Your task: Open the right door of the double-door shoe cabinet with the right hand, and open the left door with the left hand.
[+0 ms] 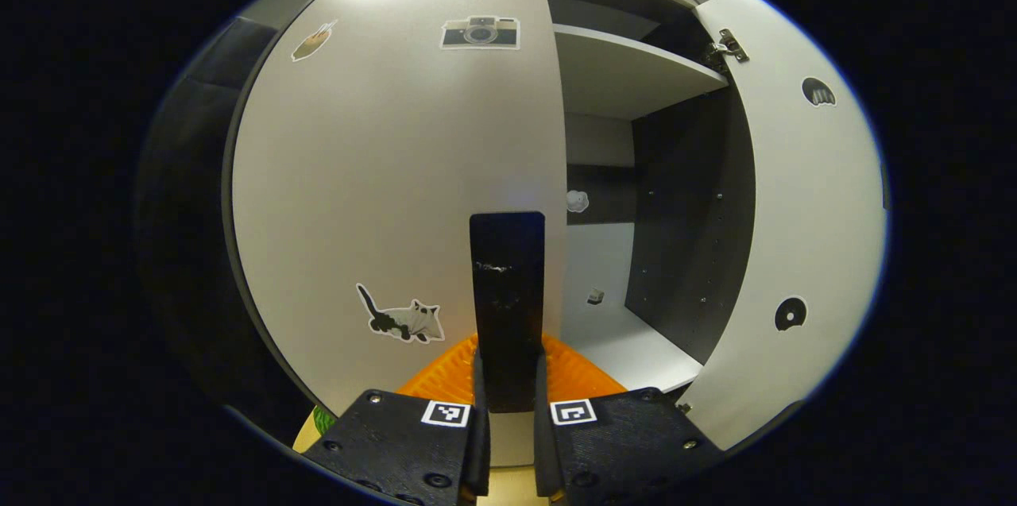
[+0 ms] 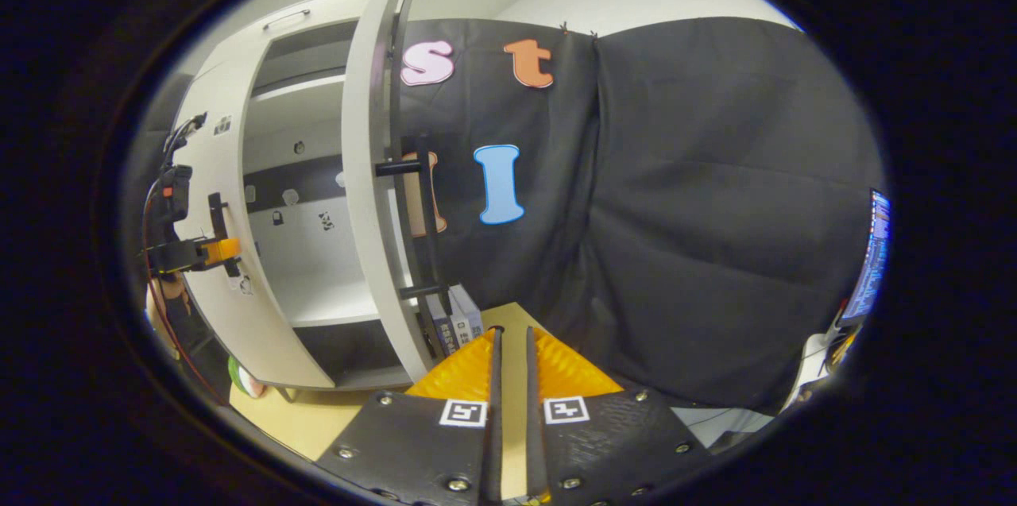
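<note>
So the right door of the shoe cabinet stands wide open, and the right gripper hangs clear of it, fingers nearly closed on nothing. The left door looks barely ajar; the left gripper pinches its dark handle, so that swing remains. A pale tabletop lies below, black cloth behind.

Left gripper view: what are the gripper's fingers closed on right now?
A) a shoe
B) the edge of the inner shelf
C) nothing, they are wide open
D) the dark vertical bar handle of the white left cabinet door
D: in the left gripper view the left gripper has both fingers pressed on the dark vertical bar handle of the white left cabinet door, while the white right cabinet door already stands open.
</note>
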Available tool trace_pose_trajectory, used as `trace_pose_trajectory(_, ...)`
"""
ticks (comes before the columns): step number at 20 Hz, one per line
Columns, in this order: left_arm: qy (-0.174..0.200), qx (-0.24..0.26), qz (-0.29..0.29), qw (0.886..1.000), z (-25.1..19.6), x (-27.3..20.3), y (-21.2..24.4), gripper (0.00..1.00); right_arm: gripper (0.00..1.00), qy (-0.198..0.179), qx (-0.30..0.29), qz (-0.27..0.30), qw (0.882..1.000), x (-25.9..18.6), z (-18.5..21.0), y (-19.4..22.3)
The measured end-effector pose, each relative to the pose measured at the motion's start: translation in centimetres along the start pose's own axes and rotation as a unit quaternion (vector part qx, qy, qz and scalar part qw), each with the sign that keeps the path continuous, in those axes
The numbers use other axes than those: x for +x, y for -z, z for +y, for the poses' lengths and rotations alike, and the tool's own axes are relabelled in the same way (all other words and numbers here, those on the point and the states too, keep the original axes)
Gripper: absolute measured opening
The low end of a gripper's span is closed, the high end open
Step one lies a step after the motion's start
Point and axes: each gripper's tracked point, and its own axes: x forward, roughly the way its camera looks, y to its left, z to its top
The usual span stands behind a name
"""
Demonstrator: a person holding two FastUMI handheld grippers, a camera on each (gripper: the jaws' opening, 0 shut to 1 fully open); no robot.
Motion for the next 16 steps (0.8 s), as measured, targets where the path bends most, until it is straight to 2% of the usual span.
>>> trace_pose_trajectory(8, 0.033, -0.001, 0.000, 0.999, 0.0, -1.0, 0.2, 0.18, 0.12, -0.014, 0.004, -0.003, 1.000, -0.9, 1.0, 0.0)
trace_pose_trajectory(16, 0.035, -0.001, 0.007, 0.999, 0.5, -1.9, 0.5, 0.17, 0.12, -0.042, 0.001, 0.002, 0.999, -1.4, 2.4, 0.2)
